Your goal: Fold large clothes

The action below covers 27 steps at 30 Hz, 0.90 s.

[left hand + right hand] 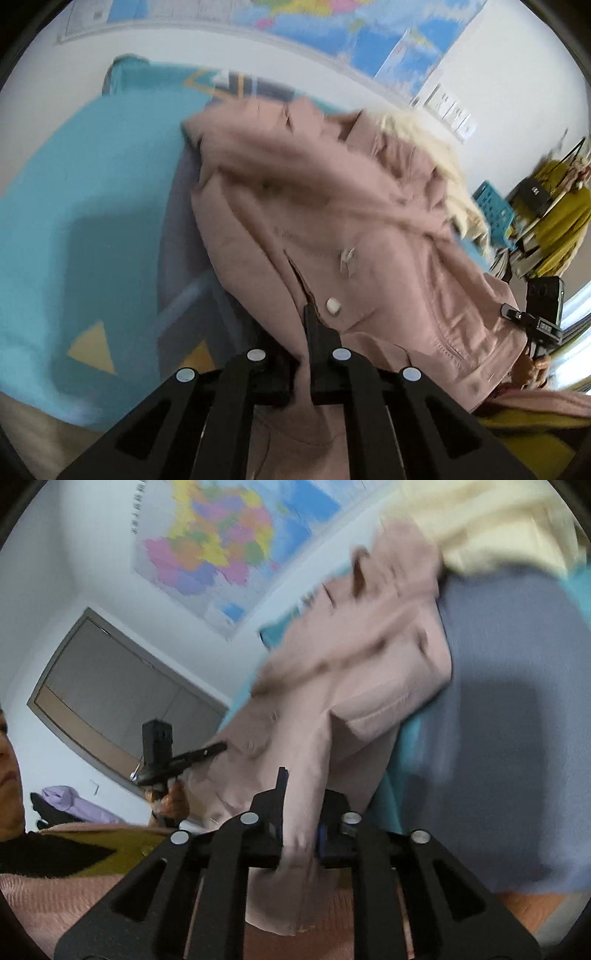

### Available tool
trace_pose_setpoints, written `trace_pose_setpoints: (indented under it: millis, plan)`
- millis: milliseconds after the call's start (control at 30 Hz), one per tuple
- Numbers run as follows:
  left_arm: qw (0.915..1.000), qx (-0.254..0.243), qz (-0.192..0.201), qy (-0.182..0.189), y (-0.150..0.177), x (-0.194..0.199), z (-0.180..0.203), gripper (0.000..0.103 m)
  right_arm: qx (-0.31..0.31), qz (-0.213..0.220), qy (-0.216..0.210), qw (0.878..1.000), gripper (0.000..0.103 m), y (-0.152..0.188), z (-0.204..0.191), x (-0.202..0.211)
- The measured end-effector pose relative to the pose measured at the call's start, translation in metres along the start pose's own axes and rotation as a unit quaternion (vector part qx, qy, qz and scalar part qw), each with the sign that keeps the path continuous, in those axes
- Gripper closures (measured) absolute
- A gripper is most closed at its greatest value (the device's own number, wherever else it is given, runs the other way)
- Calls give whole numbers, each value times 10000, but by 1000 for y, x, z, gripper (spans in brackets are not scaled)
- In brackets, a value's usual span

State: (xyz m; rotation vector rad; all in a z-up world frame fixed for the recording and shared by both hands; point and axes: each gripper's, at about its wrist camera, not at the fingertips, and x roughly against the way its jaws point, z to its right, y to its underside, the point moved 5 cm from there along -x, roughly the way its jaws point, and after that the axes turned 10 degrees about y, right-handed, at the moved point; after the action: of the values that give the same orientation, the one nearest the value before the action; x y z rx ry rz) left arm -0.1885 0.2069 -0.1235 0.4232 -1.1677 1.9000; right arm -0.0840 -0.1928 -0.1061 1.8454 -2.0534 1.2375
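A pink jacket [332,229] with a cream fur collar [424,147] is held up off a teal bed cover [74,184] that carries yellow triangles and a grey-blue patch [177,221]; the garment hangs between the two grippers, blurred in both views. At the near left of the garment, the left gripper [301,354] has its jaws closed narrow on the jacket's front edge, just beside a white snap button [332,306]; fabric passes between the fingers and down toward the camera. On the far wall a coloured map [332,22] hangs above the bed. To the far right stand a blue crate [493,206] and a yellow cloth [569,221]. In the right wrist view, the right gripper [301,823] has its jaws clamped narrow on a fold of the jacket [351,672], which rises away to the far right against the grey-blue patch [498,701]. At the left of that view the left gripper [173,764] shows against a grey door [110,694].
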Motion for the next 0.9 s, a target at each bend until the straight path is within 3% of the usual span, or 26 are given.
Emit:
trace_pose_setpoints:
  millis: [67, 167, 267, 333, 367, 400, 467, 567, 733, 900]
  plan:
    - [9999, -7, -93, 49, 5, -8, -5, 94, -182, -144, 48, 9997, 80, 6, 11, -6]
    - [9997, 42, -223, 102, 11, -15, -12, 76, -286, -268, 85, 9992, 66, 13, 18, -9]
    - [9985, -87, -213, 498, 17, -13, -5, 48, -282, -345, -3, 9990, 61, 16, 16, -14]
    - [9980, -207, -232, 545, 18, -16, 1, 45, -247, -345, -34, 9991, 64, 18, 13, -14]
    - [9979, -297, -256, 520, 19, -17, 5, 52, -212, -293, -92, 9993, 82, 18, 10, -13]
    - [9980, -316, -283, 468, 20, -20, 6, 80, -207, -218, -118, 9995, 95, 16, 7, -12]
    - [9987, -175, -285, 398, 17, -20, 3, 96, -264, -35, -314, 9992, 99, 10, 1, -3]
    - [9983, 58, 1, 588, 7, 1, 1, 99, -23, 341, -460, 9984, 99, 2, -22, 16]
    - [9958, -88, 629, 652, -13, 47, 13, 100, 267, 846, -835, 9926, 99, -11, -60, 46]
    - [9920, -109, 1085, 642, -30, 76, 17, 101, 310, 1014, -928, 9900, 99, -21, -75, 52]
